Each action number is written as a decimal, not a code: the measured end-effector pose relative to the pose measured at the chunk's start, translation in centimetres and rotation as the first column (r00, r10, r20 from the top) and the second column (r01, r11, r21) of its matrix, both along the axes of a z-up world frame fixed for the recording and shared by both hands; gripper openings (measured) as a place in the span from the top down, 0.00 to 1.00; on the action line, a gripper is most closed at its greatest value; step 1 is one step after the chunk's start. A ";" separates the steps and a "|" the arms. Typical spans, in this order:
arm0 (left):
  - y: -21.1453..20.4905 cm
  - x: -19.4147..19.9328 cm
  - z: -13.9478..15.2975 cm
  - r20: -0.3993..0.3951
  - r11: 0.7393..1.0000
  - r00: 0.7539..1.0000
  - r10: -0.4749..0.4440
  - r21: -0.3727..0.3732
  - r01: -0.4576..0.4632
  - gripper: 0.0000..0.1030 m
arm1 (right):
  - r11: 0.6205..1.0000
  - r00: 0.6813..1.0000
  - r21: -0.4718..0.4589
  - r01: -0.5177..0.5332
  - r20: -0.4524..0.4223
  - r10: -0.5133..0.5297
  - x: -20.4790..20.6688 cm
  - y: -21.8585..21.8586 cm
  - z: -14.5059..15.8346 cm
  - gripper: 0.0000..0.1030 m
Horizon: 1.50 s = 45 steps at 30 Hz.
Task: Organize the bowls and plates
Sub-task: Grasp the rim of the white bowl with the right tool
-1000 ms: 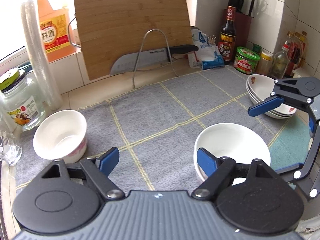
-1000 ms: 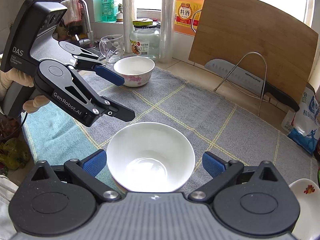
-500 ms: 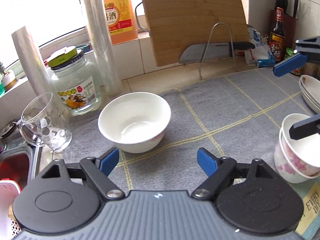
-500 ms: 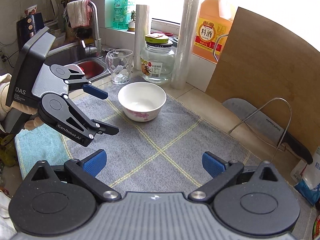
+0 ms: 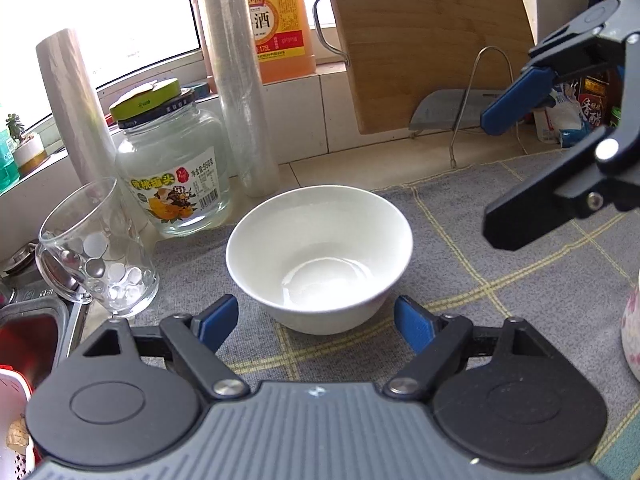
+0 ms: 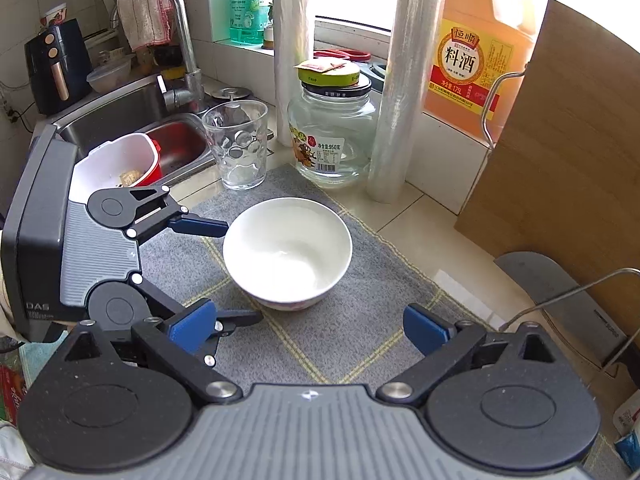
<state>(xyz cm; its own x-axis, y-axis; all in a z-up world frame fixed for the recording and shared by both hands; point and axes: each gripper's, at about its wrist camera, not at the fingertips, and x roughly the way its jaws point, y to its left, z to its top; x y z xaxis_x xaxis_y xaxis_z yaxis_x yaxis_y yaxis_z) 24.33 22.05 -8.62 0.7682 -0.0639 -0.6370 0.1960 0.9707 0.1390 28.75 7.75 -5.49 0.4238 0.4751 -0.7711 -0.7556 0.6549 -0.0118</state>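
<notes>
On the grey mat (image 5: 460, 248) that covers the desk, a white bowl (image 5: 320, 256) stands upright and empty, near the mat's corner closest to the sink (image 6: 132, 120). Just behind it stand a drinking glass (image 5: 96, 256), a glass jar (image 5: 172, 168) with a green lid and two rolls of clear film, the taller roll (image 5: 240, 80) beside the jar. An orange jug (image 5: 280, 20) sits on the sill, and a wooden cutting board (image 5: 432, 40) leans against the wall with a cleaver (image 6: 560, 292) in a wire rack before it. The left gripper (image 5: 316, 322) hovers low over the mat with its blue fingers (image 5: 216, 320) spread wide, one on each side of the bowl's near edge, not touching it. The right gripper (image 6: 312, 328) hangs above and nearer the cutting board, its fingers (image 6: 426, 328) likewise spread and empty. At the right edge of the left wrist view, part of a flowered bowl (image 5: 631, 332) shows.
</notes>
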 end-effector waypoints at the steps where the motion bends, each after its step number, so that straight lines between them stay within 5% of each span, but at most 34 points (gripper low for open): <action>1: 0.1 0.2 0.0 0.002 1.000 1.000 -0.001 -0.009 0.001 0.17 | 1.000 1.000 -0.006 -0.004 0.000 0.004 0.4 0.4 -0.2 0.02; 23: 0.8 0.9 -0.7 0.018 0.996 1.000 -0.026 -0.079 0.027 0.16 | 0.999 0.991 -0.026 -0.038 -0.130 0.034 7.8 6.1 -5.0 0.21; 45: 0.7 0.3 -0.2 0.023 0.996 0.998 -0.061 -0.065 0.063 0.17 | 0.999 0.988 0.002 -0.050 -0.147 0.050 7.5 6.1 -4.6 0.30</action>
